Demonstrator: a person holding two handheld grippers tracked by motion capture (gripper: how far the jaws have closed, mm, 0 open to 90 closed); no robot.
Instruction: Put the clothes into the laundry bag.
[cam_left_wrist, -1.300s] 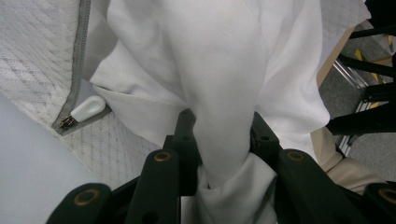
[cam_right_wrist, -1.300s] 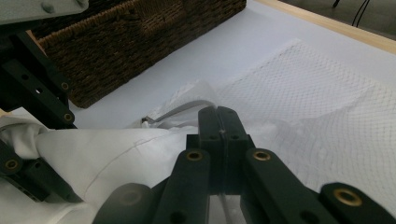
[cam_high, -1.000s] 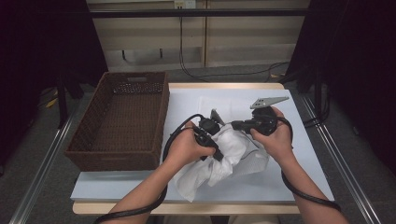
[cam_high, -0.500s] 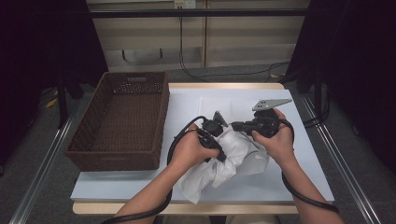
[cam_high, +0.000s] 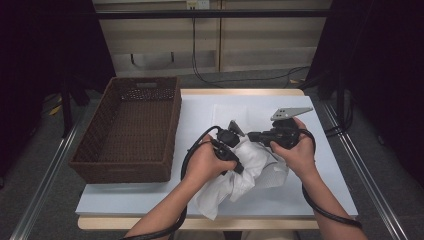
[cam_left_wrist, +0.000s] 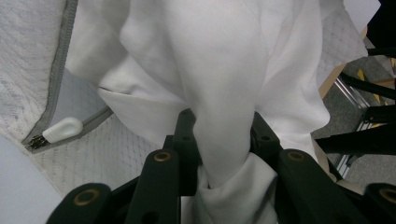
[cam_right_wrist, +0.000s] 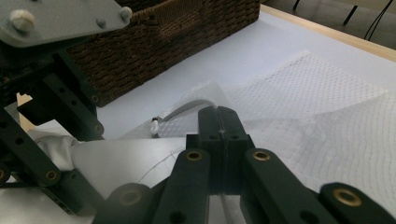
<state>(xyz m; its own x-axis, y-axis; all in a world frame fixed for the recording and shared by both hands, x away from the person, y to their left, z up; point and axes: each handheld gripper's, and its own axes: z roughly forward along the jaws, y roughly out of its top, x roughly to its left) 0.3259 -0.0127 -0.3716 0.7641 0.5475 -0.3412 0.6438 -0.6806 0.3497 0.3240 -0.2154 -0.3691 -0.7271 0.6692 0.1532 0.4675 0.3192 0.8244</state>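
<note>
A bunched white garment (cam_high: 250, 175) lies at the table's middle front, held between the person's two hands. My left gripper (cam_high: 236, 161) is shut on a thick fold of it (cam_left_wrist: 219, 56). Beside that fold in the left gripper view lies a white mesh bag (cam_left_wrist: 28, 56) with a grey zipper and a white zipper pull (cam_left_wrist: 60, 130). My right gripper (cam_high: 252, 136) points left toward the left one, its jaws pressed together (cam_right_wrist: 219, 112) on the thin edge of the mesh bag (cam_right_wrist: 317, 107). The zipper pull (cam_right_wrist: 153, 125) sits just beyond its tips.
A brown wicker basket (cam_high: 127, 170) stands on the table's left part, close to the left hand. The white tabletop (cam_high: 310, 200) has bare room at the right and far side. Black cables trail from both grippers over the front edge.
The left gripper has shifted slightly right with the garment, closer to the right gripper. The right gripper has barely moved.
</note>
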